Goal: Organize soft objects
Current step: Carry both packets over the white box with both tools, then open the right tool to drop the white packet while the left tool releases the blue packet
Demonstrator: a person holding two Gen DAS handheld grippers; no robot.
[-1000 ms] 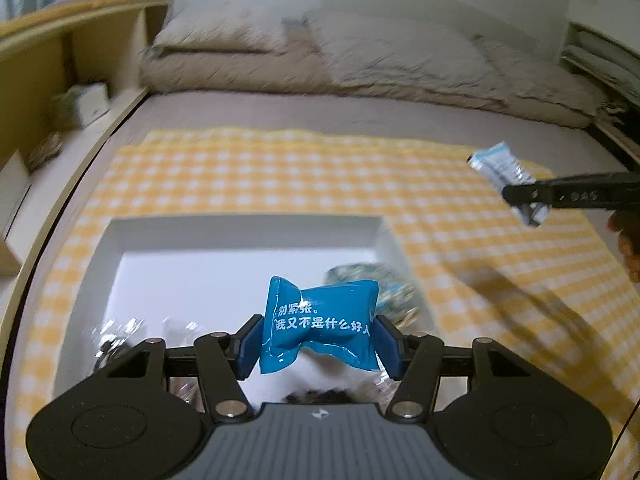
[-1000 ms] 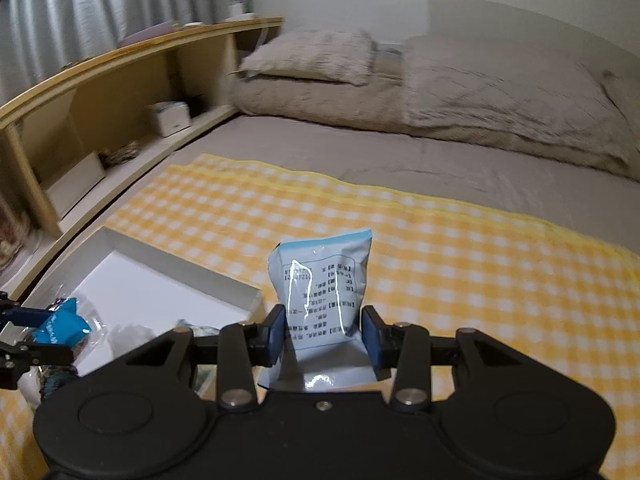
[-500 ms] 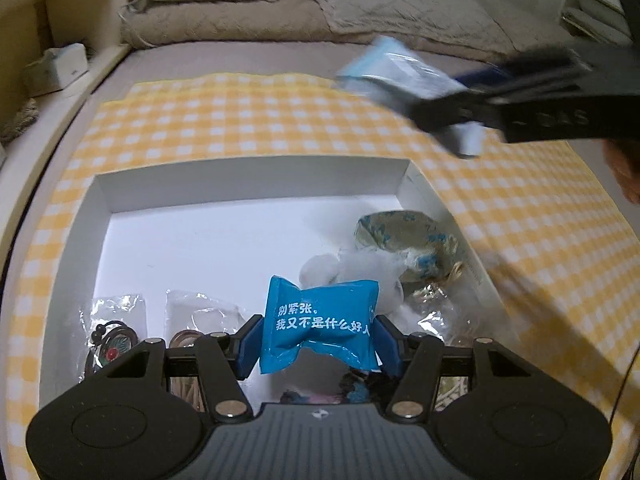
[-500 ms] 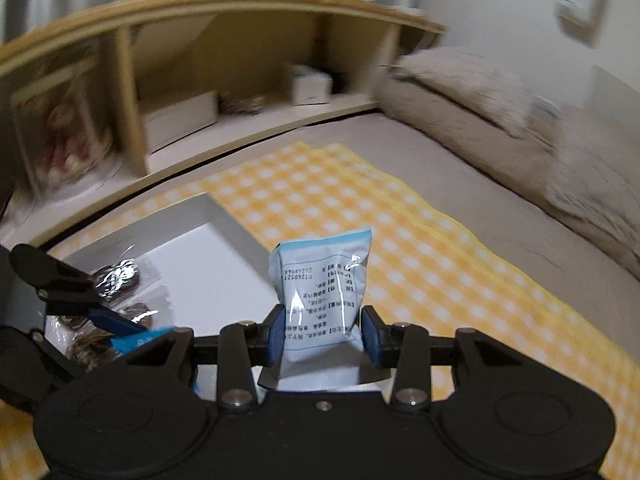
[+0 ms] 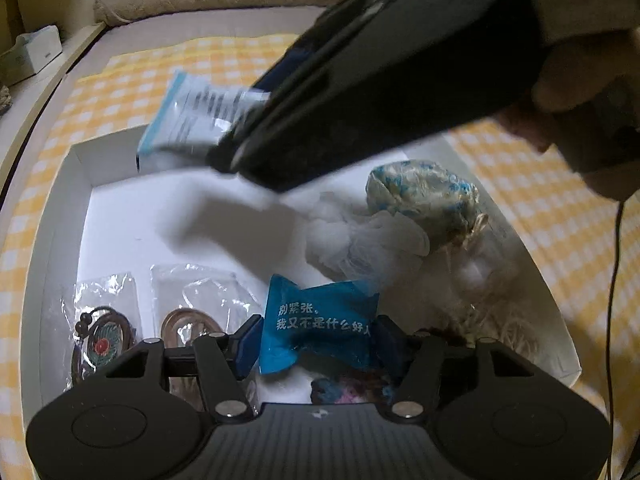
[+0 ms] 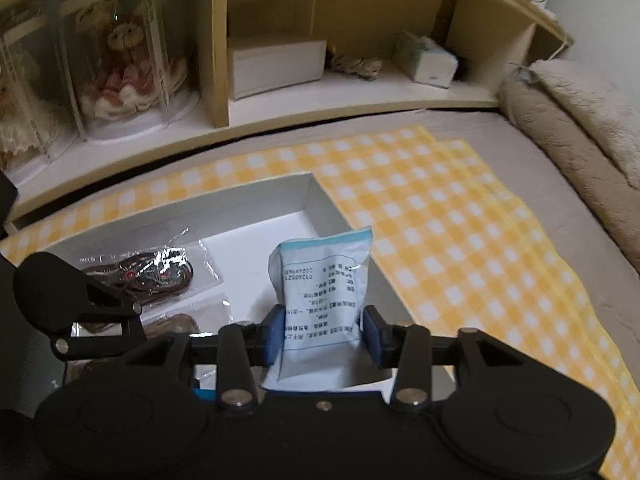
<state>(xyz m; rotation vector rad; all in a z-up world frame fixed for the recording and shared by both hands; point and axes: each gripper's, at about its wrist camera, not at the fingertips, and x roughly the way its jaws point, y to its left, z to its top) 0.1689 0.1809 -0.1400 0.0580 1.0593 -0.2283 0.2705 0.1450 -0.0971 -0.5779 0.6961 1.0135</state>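
- Two packets are in my tongs, one each, both over the white box (image 5: 60,216) on the checked cloth (image 6: 460,208).
- My left tongs (image 5: 316,338) are clamped on a blue packet (image 5: 320,324), a puffy, glossy pillow pack with white print, its long axis running 9 to 3 across the pads.
- My right tongs (image 6: 323,330) pinch a pale pouch (image 6: 324,280) by its lower part; it is flat, crinkly film with a light blue top band, and its long axis points to 12, away from me.
- In the left view the right tongs cross above the box from 2 o'clock, with the pouch (image 5: 192,120) hanging over the far wall at 11.
- Bare box floor lies just under and beyond the pouch, so I judge the right hand is nearer a clear drop spot.
- Below the blue packet it is crowded: two clear bags of trinkets (image 5: 104,332) at 9, crumpled white plastic (image 5: 360,240) at 1, a wrapped bundle (image 5: 424,196) further at 1.
- Both packets look soft and light; I expect them to flop flat once let go.
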